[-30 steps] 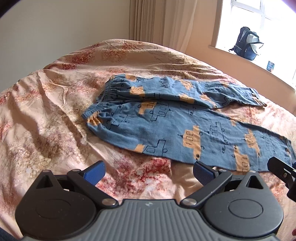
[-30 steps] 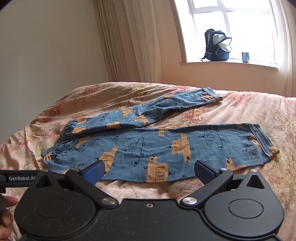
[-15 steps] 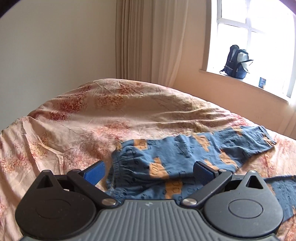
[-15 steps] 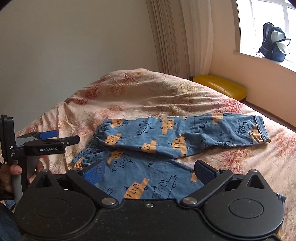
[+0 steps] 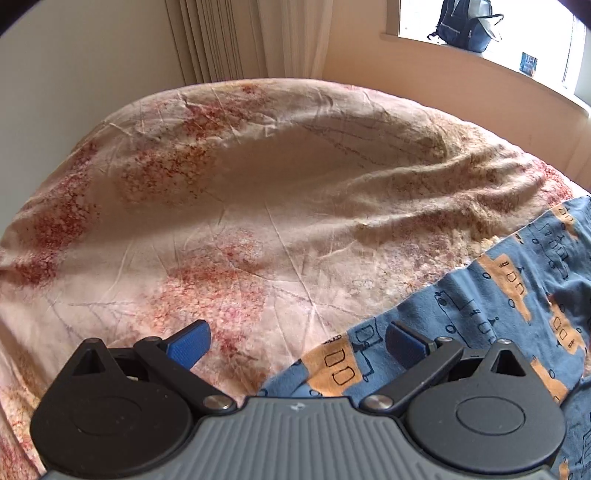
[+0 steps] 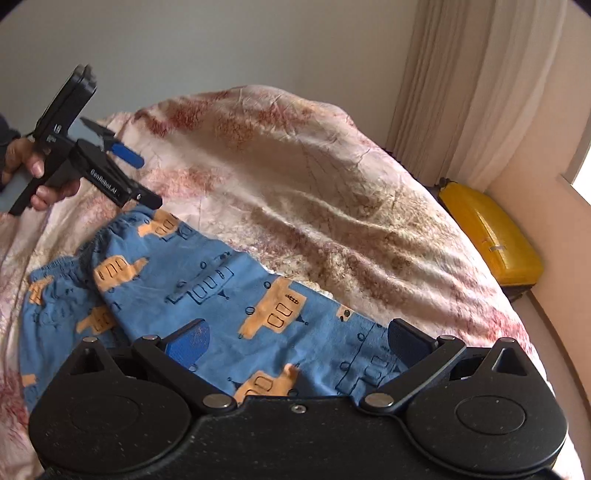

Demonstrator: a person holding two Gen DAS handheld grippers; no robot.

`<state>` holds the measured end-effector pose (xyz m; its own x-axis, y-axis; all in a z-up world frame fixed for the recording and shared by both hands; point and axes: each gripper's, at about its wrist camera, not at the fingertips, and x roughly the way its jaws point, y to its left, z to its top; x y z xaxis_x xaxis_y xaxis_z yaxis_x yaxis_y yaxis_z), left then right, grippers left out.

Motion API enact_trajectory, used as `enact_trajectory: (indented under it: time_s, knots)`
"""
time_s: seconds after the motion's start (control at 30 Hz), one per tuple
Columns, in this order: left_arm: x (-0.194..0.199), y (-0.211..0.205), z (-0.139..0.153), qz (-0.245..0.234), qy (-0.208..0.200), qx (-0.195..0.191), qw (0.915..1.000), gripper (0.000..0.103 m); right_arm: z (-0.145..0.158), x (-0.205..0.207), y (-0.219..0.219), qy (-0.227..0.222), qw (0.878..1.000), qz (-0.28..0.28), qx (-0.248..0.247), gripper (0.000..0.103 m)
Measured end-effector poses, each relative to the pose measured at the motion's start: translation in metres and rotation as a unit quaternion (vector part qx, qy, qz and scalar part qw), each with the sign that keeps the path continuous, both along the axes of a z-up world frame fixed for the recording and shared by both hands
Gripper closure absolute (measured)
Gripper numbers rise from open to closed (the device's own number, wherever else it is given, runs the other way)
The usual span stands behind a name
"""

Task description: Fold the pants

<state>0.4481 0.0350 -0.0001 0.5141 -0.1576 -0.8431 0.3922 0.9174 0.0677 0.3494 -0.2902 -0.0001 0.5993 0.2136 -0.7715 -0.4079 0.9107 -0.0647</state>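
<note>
Blue pants point(image 6: 207, 288) printed with orange vehicles lie spread on the bed, their gathered waistband point(image 6: 62, 264) at the left of the right wrist view. My right gripper point(image 6: 297, 341) hovers open over the far leg, nothing between its blue pads. In the left wrist view the pants point(image 5: 498, 314) fill the lower right. My left gripper point(image 5: 297, 341) stands open at the far edge of the waist end, with that edge running between its fingers. The right wrist view also shows the left gripper point(image 6: 136, 177) held by a hand point(image 6: 26, 166) just above the waistband corner.
The bed is covered by a wrinkled floral sheet point(image 5: 240, 206). A yellow case point(image 6: 487, 236) lies on the floor beside the bed. Curtains point(image 6: 476, 85) hang at the corner. A dark backpack point(image 5: 465, 22) sits on the window sill.
Both grippers have moved forward and down toward the far leg of the pants, turning left. The pants now lie close under the fingers. Both stay open.
</note>
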Motion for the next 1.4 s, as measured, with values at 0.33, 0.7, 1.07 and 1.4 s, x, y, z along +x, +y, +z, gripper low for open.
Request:
enact_trajectory:
  time_s: [0.33,0.7,1.07,1.4]
  knots:
    - [0.040,-0.031,-0.034,-0.064,0.049,-0.006,0.9967,0.008,-0.074,0.102,-0.004,0.075,0.991,0.105,-0.037,0.025]
    - [0.046,-0.078,-0.047,-0.190,0.083,-0.005,0.9782,0.043,-0.090,0.118,-0.037,0.110,0.988,0.108,0.020,0.043]
    - [0.027,-0.091,-0.040,-0.231,0.090,0.049,0.9676,0.103,-0.097,0.104,-0.032,0.078,0.988,0.131,-0.021,0.093]
    - [0.028,-0.076,-0.035,-0.203,0.093,0.026,0.9743,0.083,-0.099,0.086,-0.031,0.029,0.992,0.116,-0.034,0.102]
